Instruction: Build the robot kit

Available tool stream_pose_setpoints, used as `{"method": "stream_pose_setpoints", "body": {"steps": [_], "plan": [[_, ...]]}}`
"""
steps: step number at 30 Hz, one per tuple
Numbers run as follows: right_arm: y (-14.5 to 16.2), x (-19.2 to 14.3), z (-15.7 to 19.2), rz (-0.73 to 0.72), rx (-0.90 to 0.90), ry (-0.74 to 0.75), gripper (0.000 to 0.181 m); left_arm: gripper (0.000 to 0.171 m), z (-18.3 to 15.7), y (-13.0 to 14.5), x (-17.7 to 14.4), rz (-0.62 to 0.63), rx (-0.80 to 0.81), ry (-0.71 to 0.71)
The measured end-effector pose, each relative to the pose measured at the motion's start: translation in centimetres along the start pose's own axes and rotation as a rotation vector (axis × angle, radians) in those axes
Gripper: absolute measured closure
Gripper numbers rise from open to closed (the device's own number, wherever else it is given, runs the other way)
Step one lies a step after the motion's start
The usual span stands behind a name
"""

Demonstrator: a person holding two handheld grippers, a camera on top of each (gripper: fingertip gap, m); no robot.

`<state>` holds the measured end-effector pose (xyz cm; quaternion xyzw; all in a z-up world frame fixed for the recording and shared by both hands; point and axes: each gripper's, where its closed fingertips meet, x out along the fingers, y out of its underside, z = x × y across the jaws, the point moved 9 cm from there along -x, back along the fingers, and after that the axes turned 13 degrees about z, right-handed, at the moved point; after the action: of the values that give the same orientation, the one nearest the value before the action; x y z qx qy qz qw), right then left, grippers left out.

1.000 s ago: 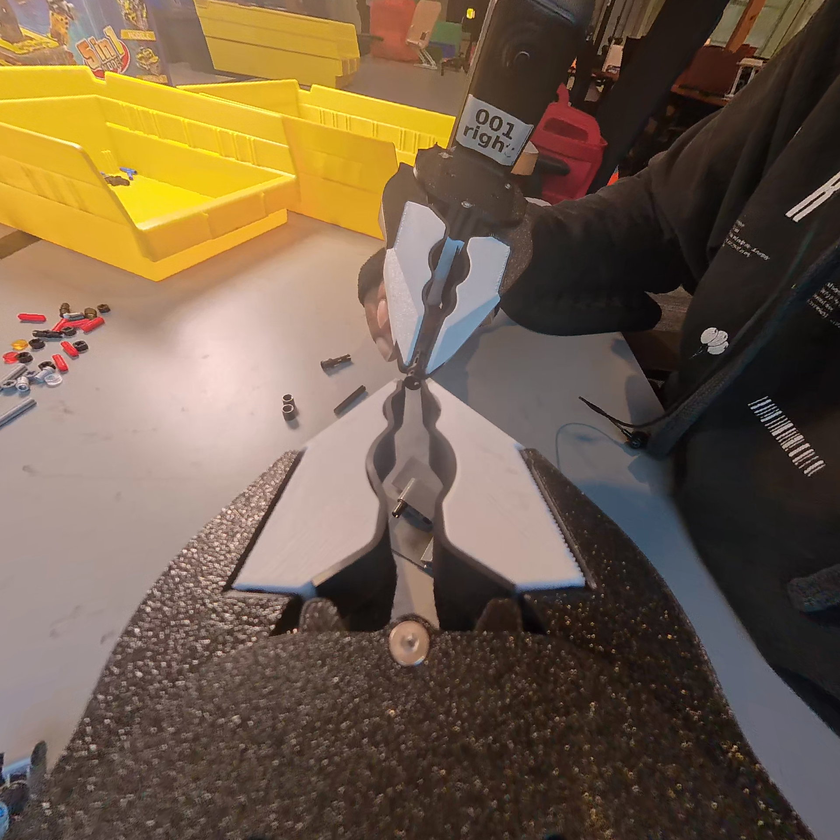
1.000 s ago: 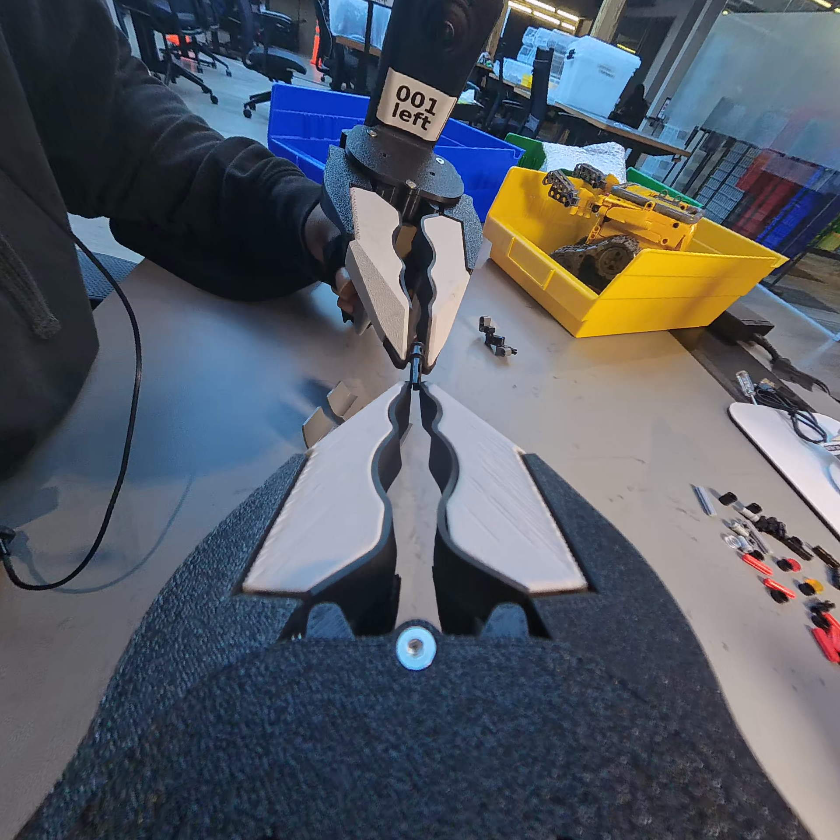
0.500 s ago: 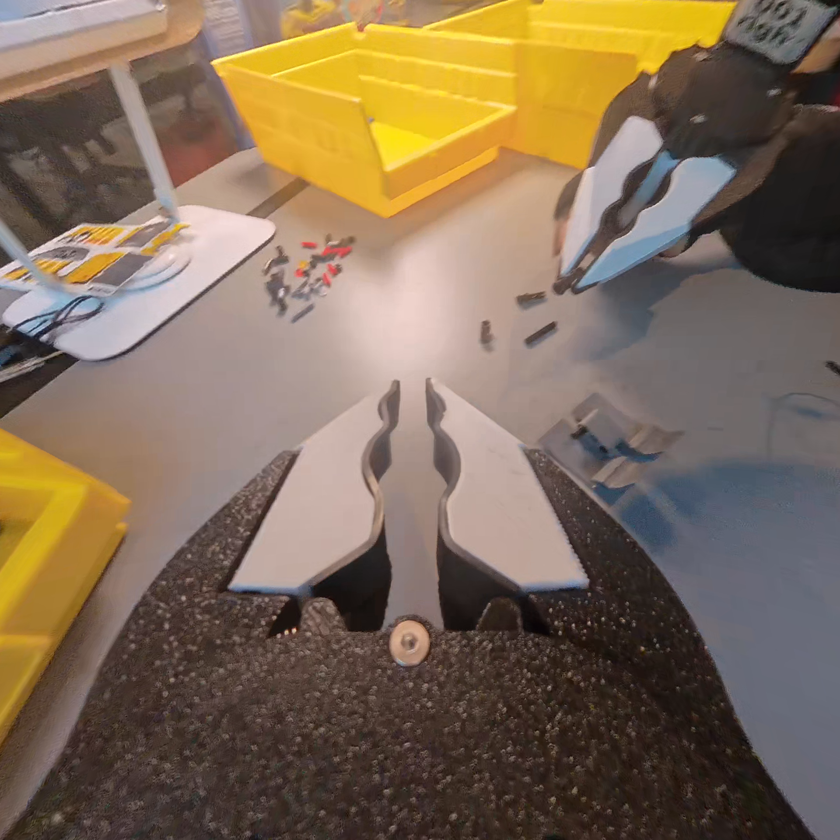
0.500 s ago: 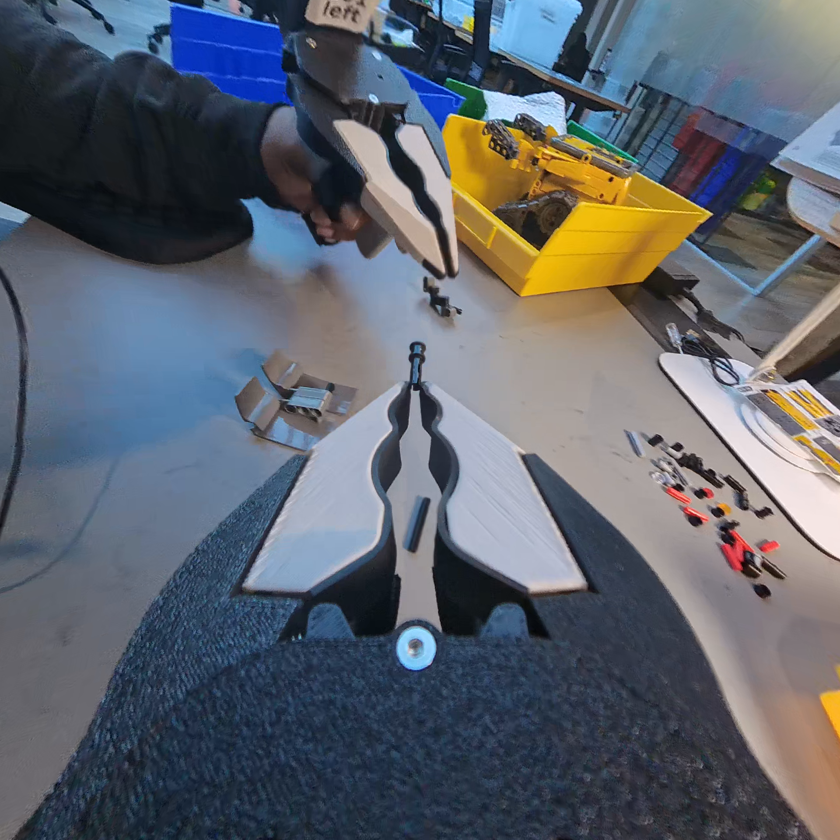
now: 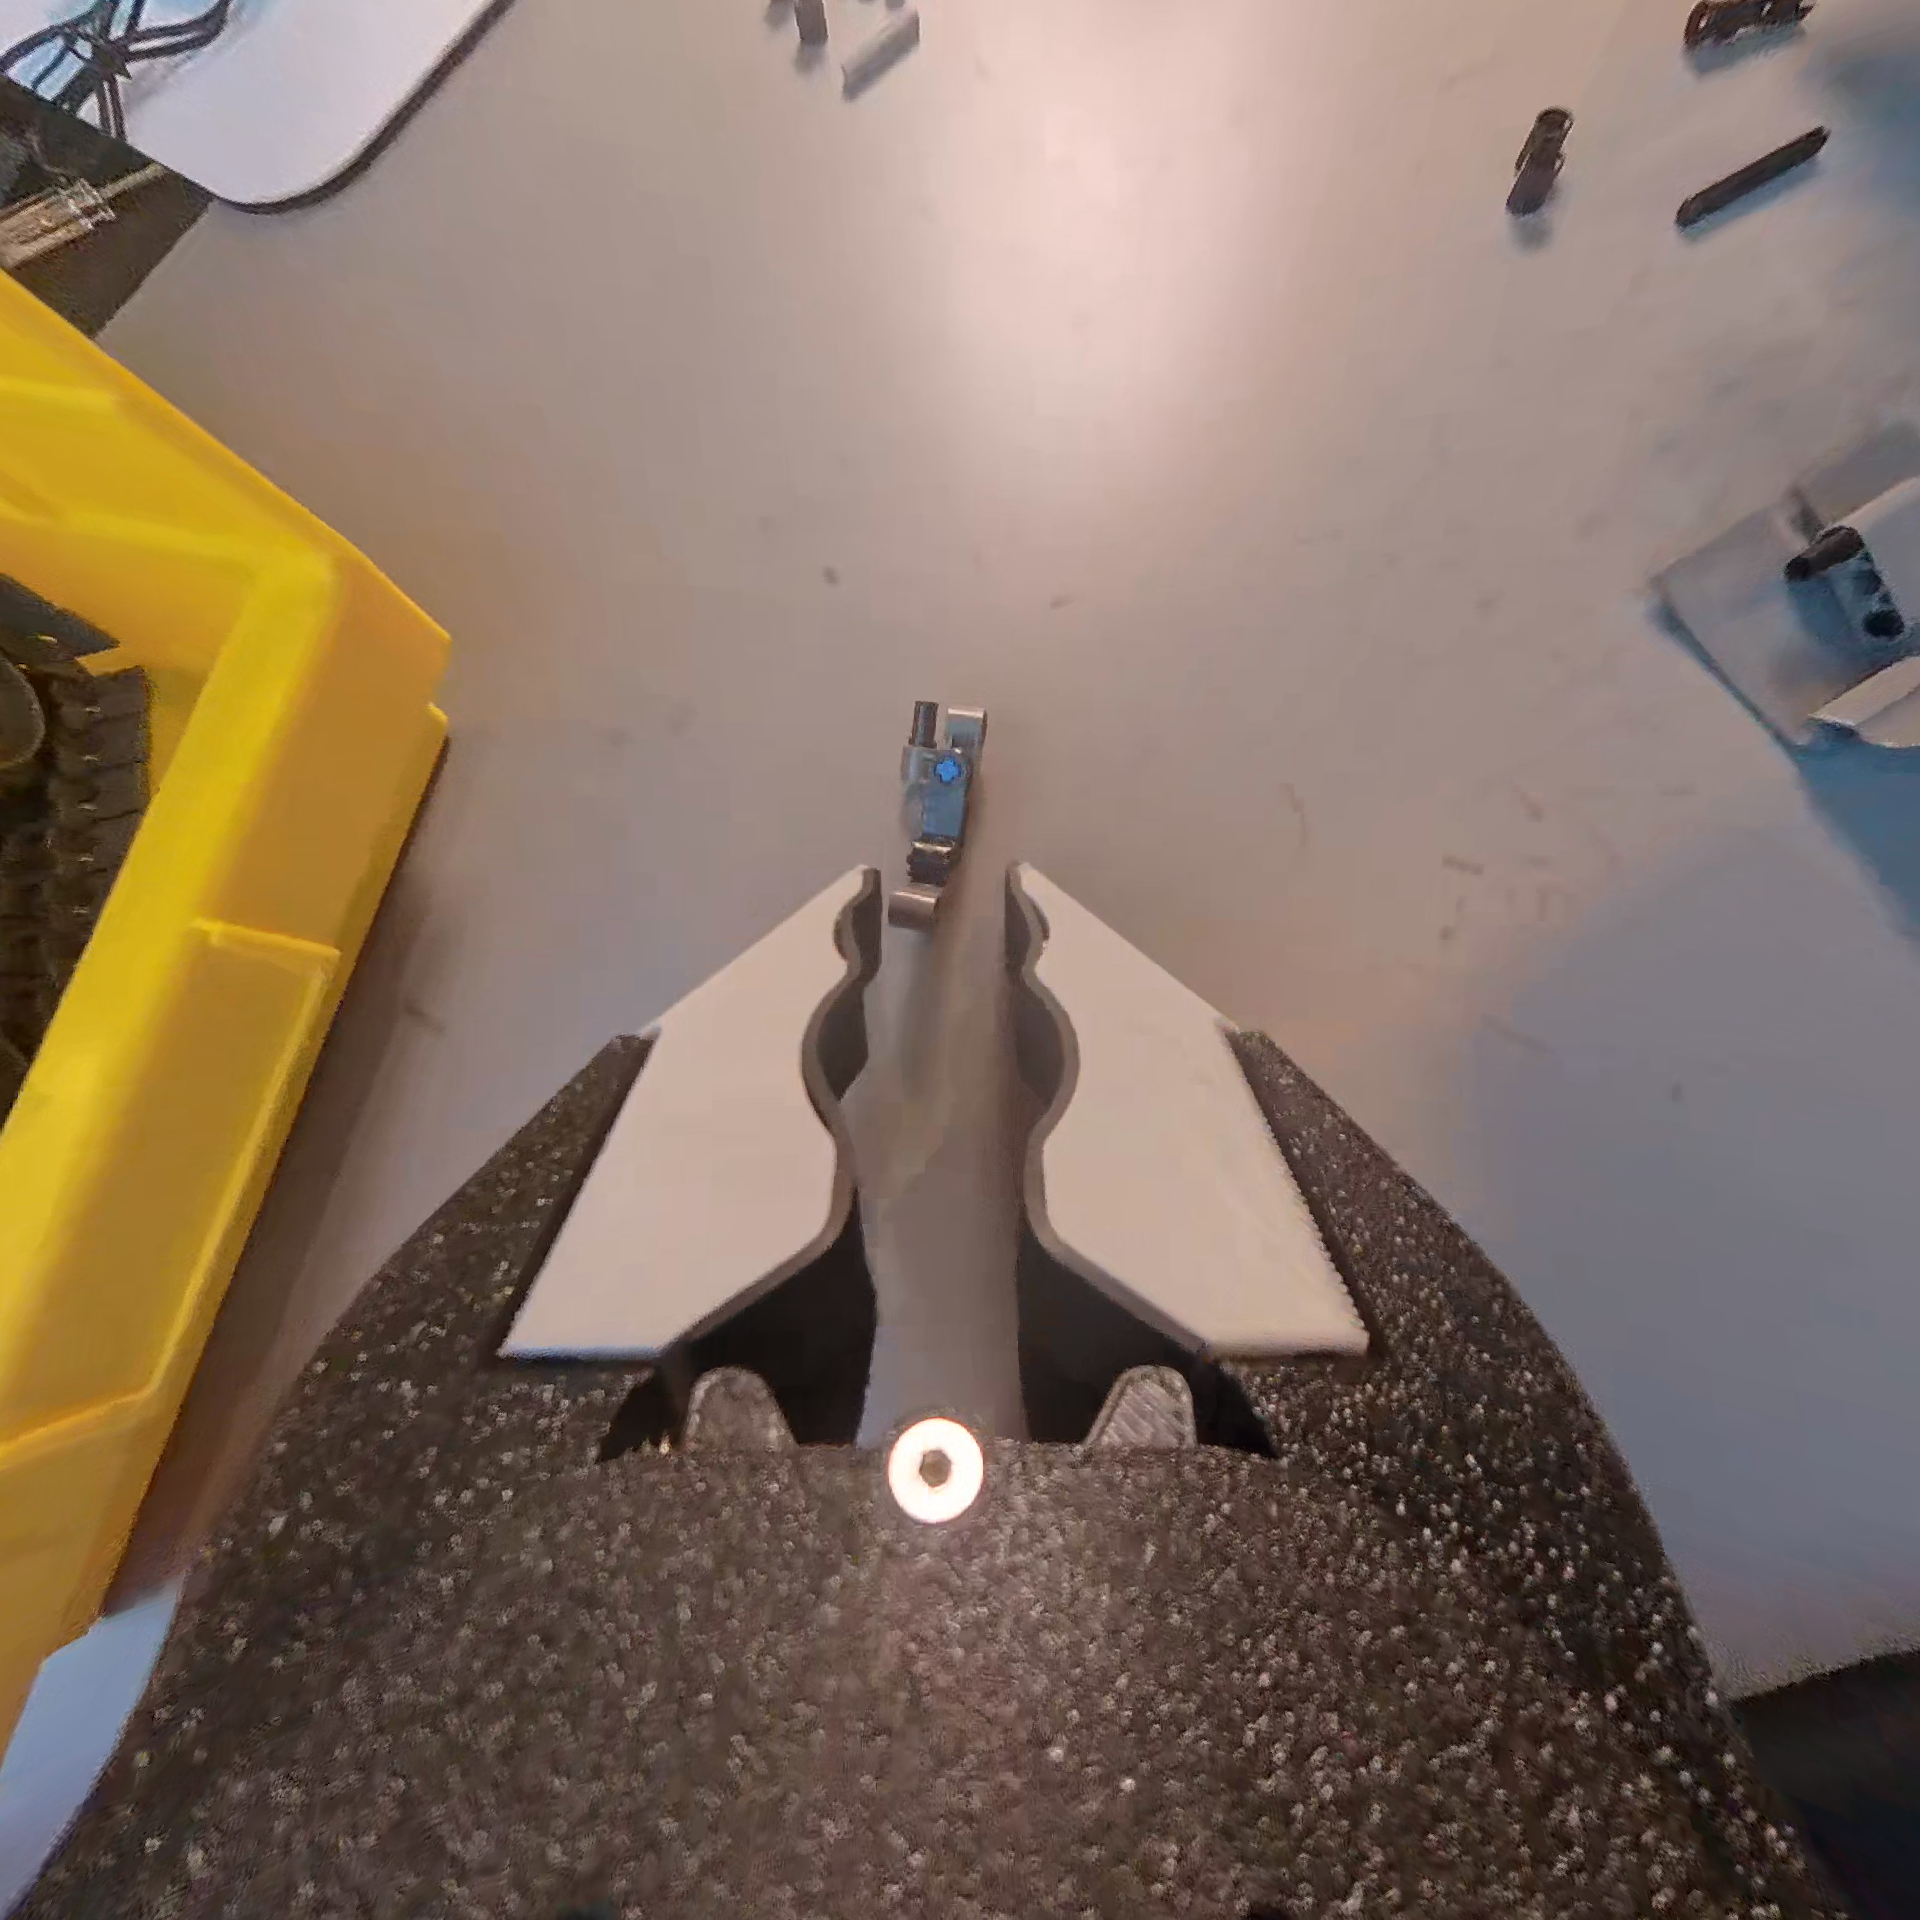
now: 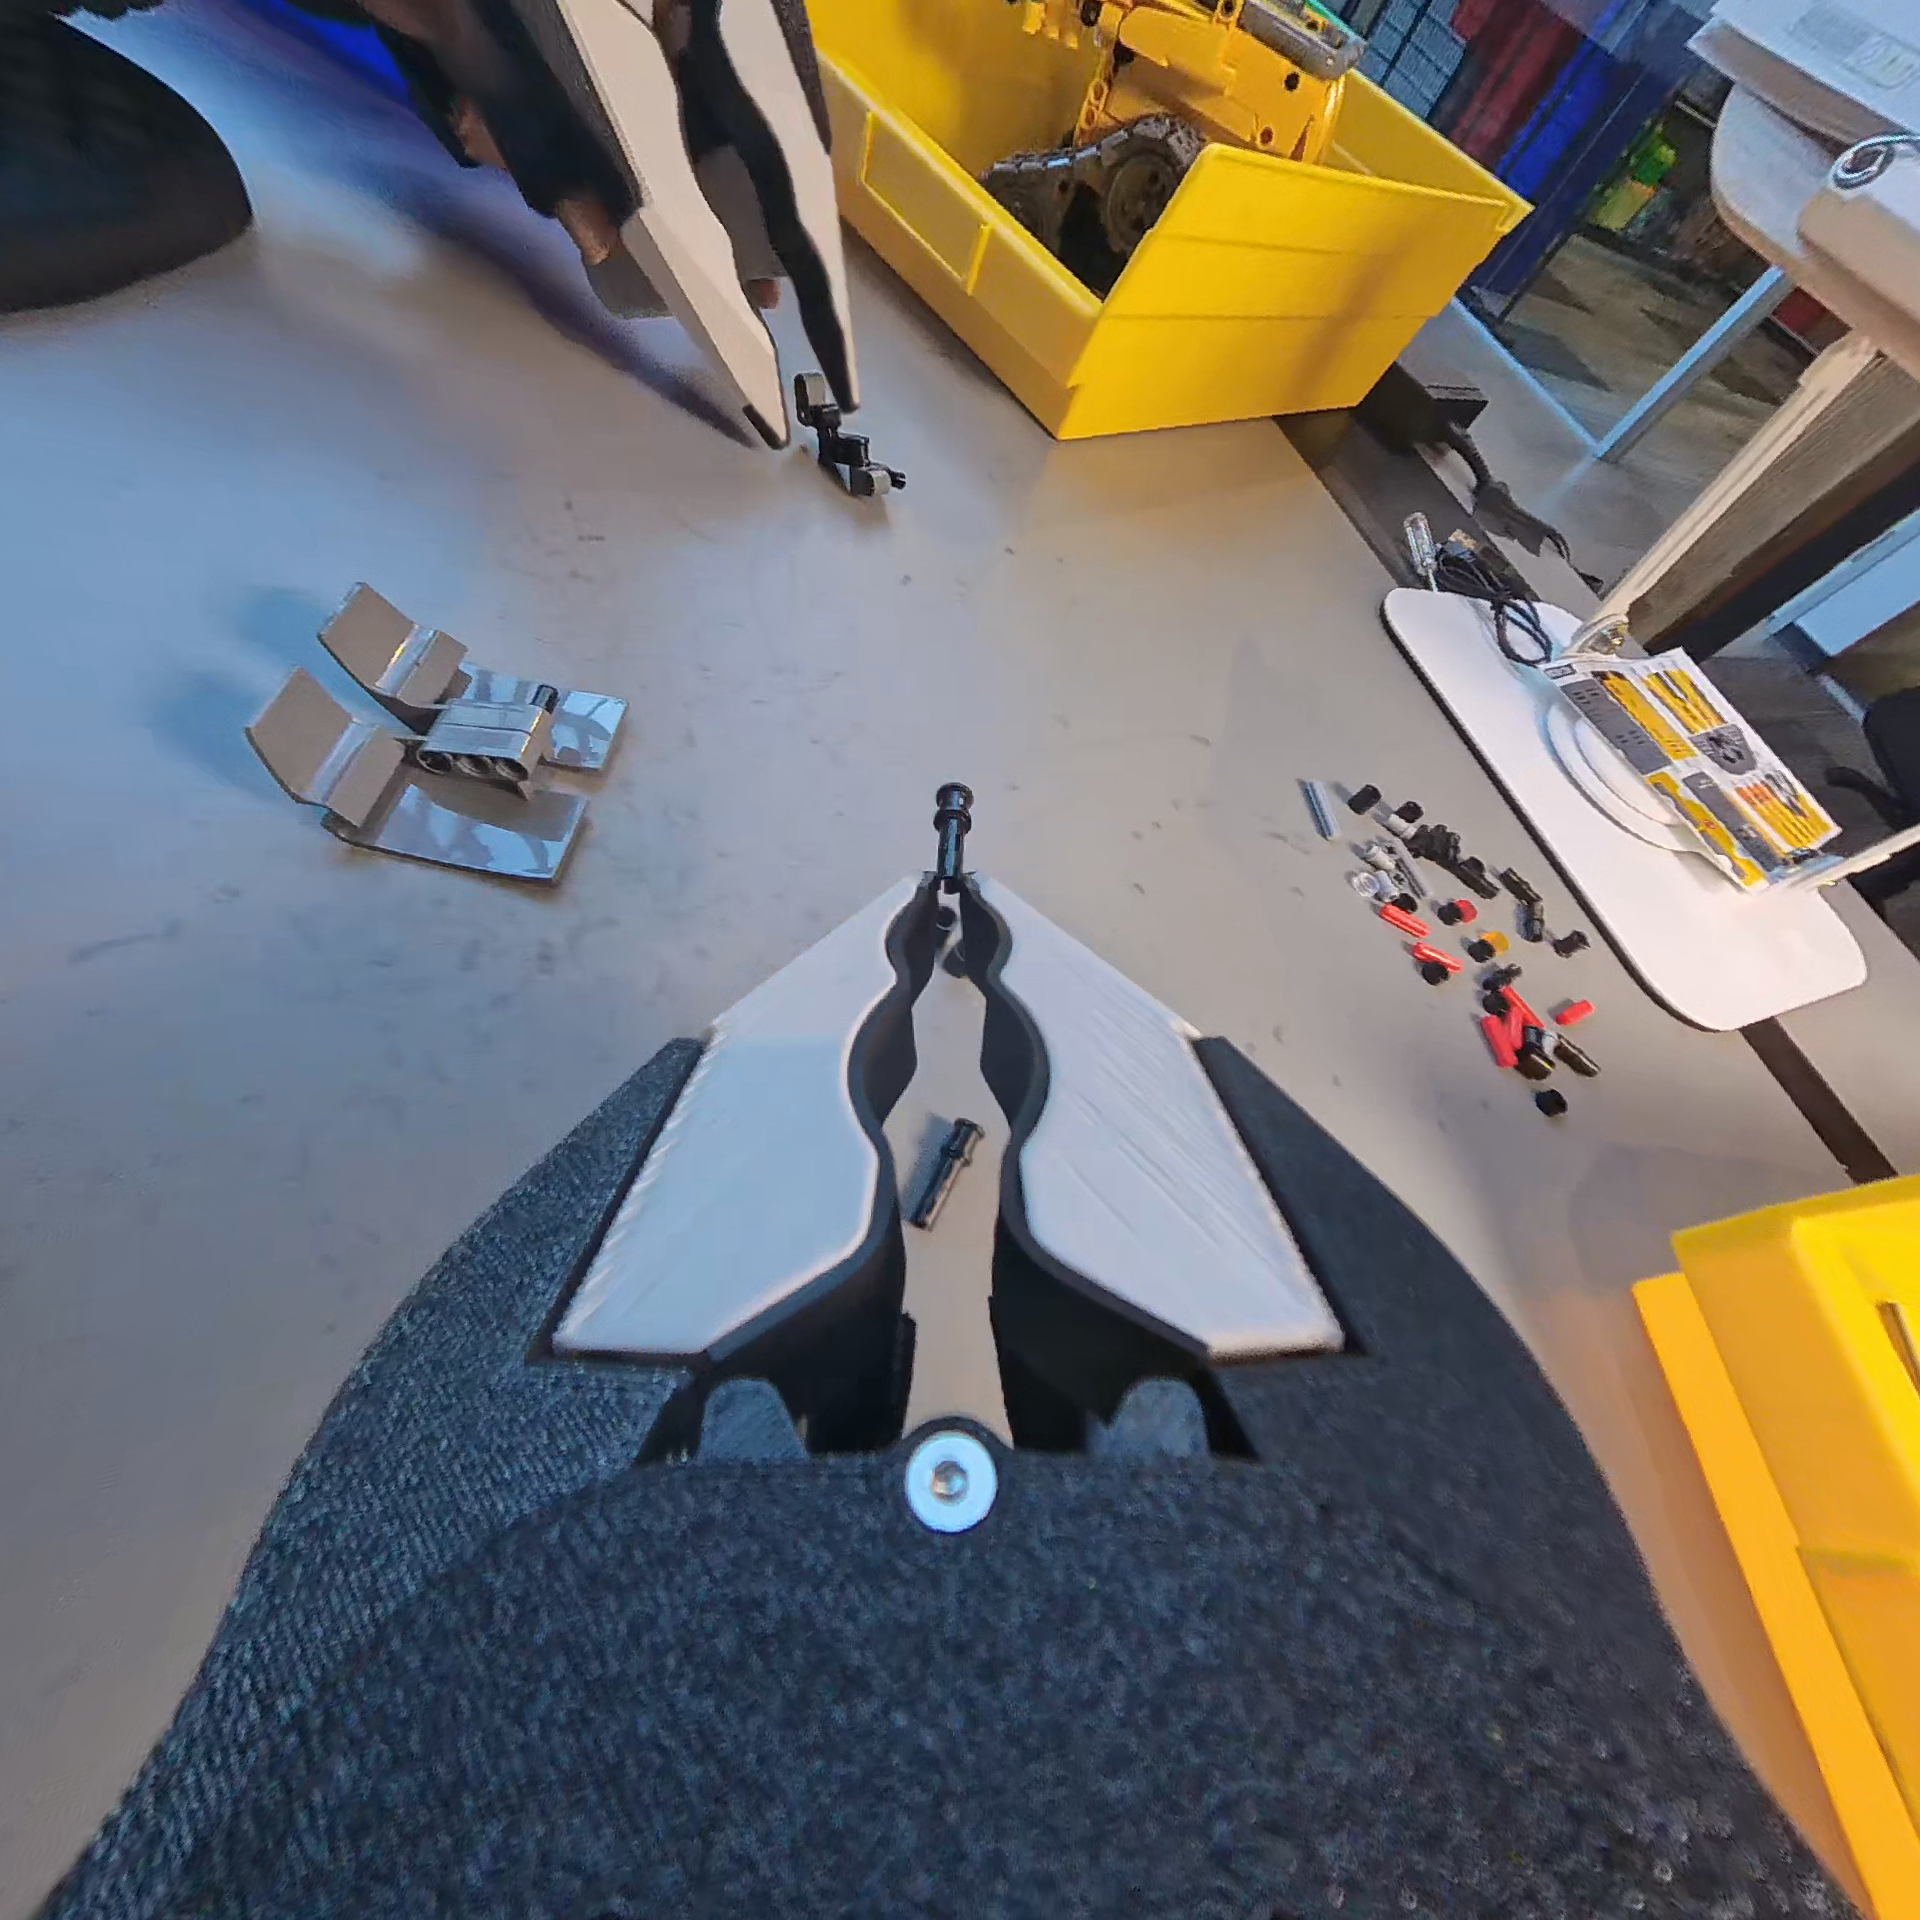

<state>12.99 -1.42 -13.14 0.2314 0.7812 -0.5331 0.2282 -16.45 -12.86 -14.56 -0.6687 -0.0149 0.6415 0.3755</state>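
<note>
The left tool [image 5: 940,883] points down at the grey surface [image 5: 1143,436] with its two pale fingers [image 5: 727,1122] spread apart and nothing between them; a small grey and black toy-brick piece with a blue pin [image 5: 935,805] lies on the surface just past the fingertips, its near end reaching into the gap without clearly touching either finger. In the right wrist view the same left tool [image 6: 805,410] shows farther off, its tips down at that small piece [image 6: 844,442], which rests on the surface there. A yellow bin [image 5: 177,935] sits close on the left of the left tool, with a dark toothed track visible inside it. The right tool [image 6: 948,883] is clenched on a thin black pin [image 6: 951,831], which sticks out forward from the fingertips above the surface. A second black pin [image 6: 943,1169] lies on the surface below the gap between the right tool's fingers. To the left of the right tool a folded shiny metal bracket with a grey block on it [image 6: 447,732] rests on the surface, well apart from both tools. To the right lies a scatter of small red, black and grey parts [image 6: 1475,935], beside a white board [image 6: 1621,831] that carries a printed booklet [image 6: 1694,748]. Farther back a yellow bin [image 6: 1195,270] holds a yellow tracked toy vehicle [image 6: 1164,114].
</note>
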Motion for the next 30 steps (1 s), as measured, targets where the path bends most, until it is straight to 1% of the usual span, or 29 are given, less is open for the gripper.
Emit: {"method": "stream_pose_setpoints", "body": {"steps": [2, 5, 6, 8, 10, 11, 12, 13, 14, 15, 16, 18, 20, 21, 23, 26, 30], "plan": [[0.1, -0.2, -0.4, 0.012, 0.009, 0.032, 0.177, 0.163, 0.0, 0.0, 0.2, 0.018, 0.017, -0.036], [0.6, -0.6, -1.7, 0.028, 0.077, 0.083, 0.177, 0.165, 0.1, -0.1, 0.5, 0.030, 0.020, -0.095], [0.8, -0.8, -2.1, 0.027, 0.107, 0.092, 0.177, 0.164, 0.2, -0.1, 0.5, 0.037, 0.016, -0.124], [1.2, -1.0, -2.9, 0.024, 0.172, 0.107, 0.177, 0.153, 0.2, -0.2, 0.4, 0.038, 0.017, -0.160], [1.4, -1.3, -3.5, 0.014, 0.224, 0.110, 0.177, 0.146, 0.2, -0.8, -0.2, -0.006, 0.003, -0.184], [1.5, -1.4, -3.7, 0.008, 0.245, 0.111, 0.177, 0.146, 0.0, -1.3, -0.6, -0.052, 0.001, -0.193], [1.6, -1.4, -3.9, 0.002, 0.261, 0.109, 0.177, 0.146, -0.5, -2.1, -1.0, -0.119, 0.003, -0.182], [1.6, -1.4, -4.0, -0.006, 0.272, 0.105, 0.177, 0.147, -1.3, -3.2, -1.1, -0.196, 0.006, -0.133], [1.6, -1.4, -4.0, -0.012, 0.280, 0.103, 0.177, 0.149, -2.4, -4.4, -0.9, -0.263, 0.014, -0.047], [1.7, -1.4, -4.0, -0.016, 0.286, 0.100, 0.177, 0.149, -3.7, -5.8, -0.3, -0.303, 0.028, 0.051], [1.7, -1.2, -4.0, -0.018, 0.289, 0.094, 0.177, 0.148, -4.9, -7.0, 0.6, -0.306, 0.049, 0.132], [1.7, -1.0, -3.9, -0.015, 0.285, 0.080, 0.177, 0.148, -6.9, -9.2, 2.8, -0.226, 0.130, 0.224], [1.6, -1.1, -3.7, -0.018, 0.264, 0.081, 0.177, 0.150, -8.3, -10.5, 4.9, -0.127, 0.212, 0.253], [1.5, -1.1, -3.5, -0.021, 0.251, 0.076, 0.177, 0.150, -8.8, -11.1, 5.7, -0.101, 0.232, 0.273], [1.3, -1.1, -3.2, -0.017, 0.224, 0.074, 0.177, 0.150, -9.2, -12.3, 6.6, -0.080, 0.245, 0.297], [1.1, -1.0, -2.9, -0.006, 0.183, 0.074, 0.177, 0.151, -9.2, -13.1, 7.4, -0.059, 0.274, 0.282], [1.1, -0.8, -2.7, 0.000, 0.167, 0.059, 0.177, 0.165, -9.5, -13.1, 7.6, -0.048, 0.299, 0.283]]}}
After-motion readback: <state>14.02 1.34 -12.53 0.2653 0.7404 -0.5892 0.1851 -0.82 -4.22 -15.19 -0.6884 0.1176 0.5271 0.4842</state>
